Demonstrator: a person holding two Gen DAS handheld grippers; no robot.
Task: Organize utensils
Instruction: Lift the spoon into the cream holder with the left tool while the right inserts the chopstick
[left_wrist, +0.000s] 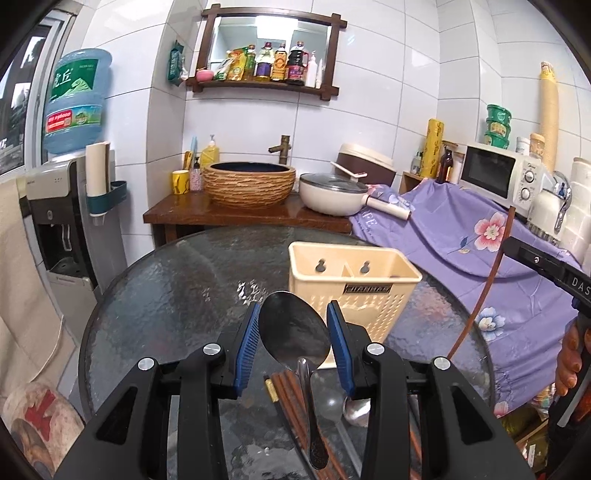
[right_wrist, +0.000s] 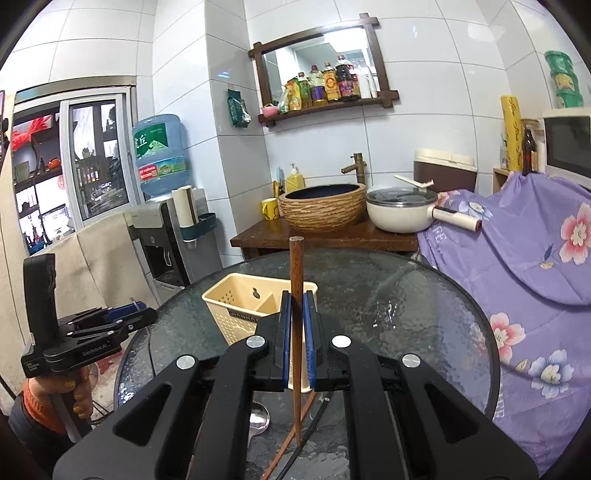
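Note:
A cream plastic utensil caddy (left_wrist: 352, 284) with two compartments stands on the round glass table (left_wrist: 177, 288); it also shows in the right wrist view (right_wrist: 243, 306). My left gripper (left_wrist: 293, 336) is shut on a large steel spoon (left_wrist: 293, 328), bowl upward, just in front of the caddy. My right gripper (right_wrist: 295, 332) is shut on a brown wooden chopstick (right_wrist: 296, 295), held upright beside the caddy. That chopstick also shows in the left wrist view (left_wrist: 480, 291). On the table lie more chopsticks (left_wrist: 291, 402) and a small spoon (left_wrist: 356, 408).
A wooden counter (left_wrist: 243, 216) behind the table holds a woven basin (left_wrist: 249, 182) and a cream lidded pan (left_wrist: 332, 194). A purple floral cloth (left_wrist: 461, 243) covers furniture at right, with a microwave (left_wrist: 498, 173). A water dispenser (left_wrist: 62, 221) stands at left.

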